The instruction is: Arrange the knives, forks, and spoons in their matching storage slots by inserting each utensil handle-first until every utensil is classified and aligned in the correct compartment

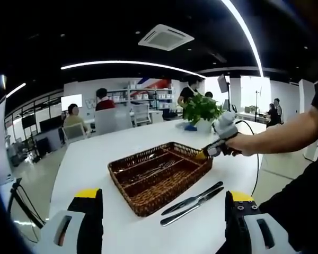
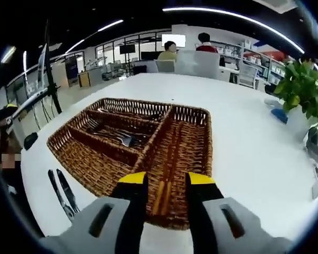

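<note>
Left gripper fingers wide apart, nothing between them, hovering low over the white table on the near side of the basket. Right gripper fingers a little apart with nothing clamped, poised over the basket's end compartment where wooden chopsticks lie lengthwise right under the gap; in the left gripper view this right gripper sits at the basket's far corner, held by a hand. Table big and mostly bare, lots of room all round; basket well in from the edges. Basket has long slots side by side plus the cross compartment; the middle slot holds metal cutlery, spoons or forks, hard to tell which. Two knives remain outside, lying side by side on the table just beside the basket's long wall, long axes roughly parallel to each other and angled to that wall. They lie just ahead of the left fingers, slightly right of centre, so left gripper looks much nearer. Potted plant stands behind the basket, well clear.
</note>
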A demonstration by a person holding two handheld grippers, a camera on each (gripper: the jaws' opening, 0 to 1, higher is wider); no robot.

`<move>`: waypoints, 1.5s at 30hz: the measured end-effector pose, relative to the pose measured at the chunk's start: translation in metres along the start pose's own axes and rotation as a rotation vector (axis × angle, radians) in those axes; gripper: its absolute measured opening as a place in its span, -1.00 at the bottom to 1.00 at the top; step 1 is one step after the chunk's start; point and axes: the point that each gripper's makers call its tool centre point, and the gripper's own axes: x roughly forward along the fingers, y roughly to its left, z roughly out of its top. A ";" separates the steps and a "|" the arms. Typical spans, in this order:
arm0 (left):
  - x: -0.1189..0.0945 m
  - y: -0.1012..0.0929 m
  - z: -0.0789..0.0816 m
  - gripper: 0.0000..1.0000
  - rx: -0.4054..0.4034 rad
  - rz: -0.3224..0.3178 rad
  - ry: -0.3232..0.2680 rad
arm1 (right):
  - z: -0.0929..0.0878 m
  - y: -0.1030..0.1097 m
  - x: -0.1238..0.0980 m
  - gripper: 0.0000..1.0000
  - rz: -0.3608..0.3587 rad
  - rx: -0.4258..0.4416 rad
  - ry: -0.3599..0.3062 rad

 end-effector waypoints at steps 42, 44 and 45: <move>-0.004 -0.001 0.013 1.00 0.046 -0.007 -0.009 | 0.052 -0.004 -0.107 0.99 0.117 -0.144 -0.322; -0.004 -0.002 0.014 1.00 0.032 -0.011 -0.021 | 0.050 -0.001 -0.114 0.99 0.127 -0.145 -0.332; -0.004 -0.003 0.015 1.00 0.022 -0.013 -0.028 | 0.049 0.001 -0.116 0.99 0.133 -0.151 -0.337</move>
